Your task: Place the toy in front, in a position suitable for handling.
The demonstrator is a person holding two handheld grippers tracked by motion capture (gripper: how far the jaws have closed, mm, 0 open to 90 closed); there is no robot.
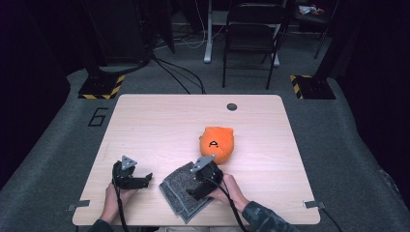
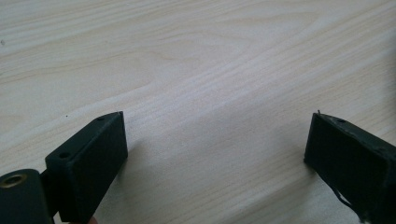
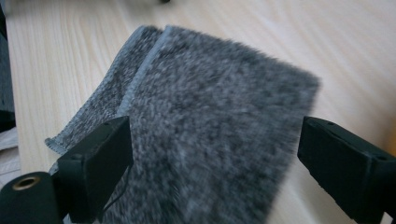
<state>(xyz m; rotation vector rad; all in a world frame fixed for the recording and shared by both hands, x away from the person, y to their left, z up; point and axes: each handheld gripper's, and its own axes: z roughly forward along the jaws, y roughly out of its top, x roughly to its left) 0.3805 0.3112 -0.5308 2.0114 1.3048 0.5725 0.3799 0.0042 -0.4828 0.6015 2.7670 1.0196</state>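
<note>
High view: both hands rest low at the table's [image 1: 159, 116] near edge, right gripper [image 1: 193, 189] over a folded grey towel [image 1: 180, 187].
Right gripper's jaws stand spread wide, the towel lying flat beneath and between them, unpinched. Left gripper [image 1: 145, 180] sits apart to the left, jaws also spread over bare wood. An orange plush [image 1: 217, 143] just beyond bears a black "A"-like mark; a "6" [image 1: 97, 117] marks the floor.

cloth [image 3: 210, 140] — blurred, cut off at bottom edge | high view: near end hidden under right gripper [image 1: 196, 186]
</note>
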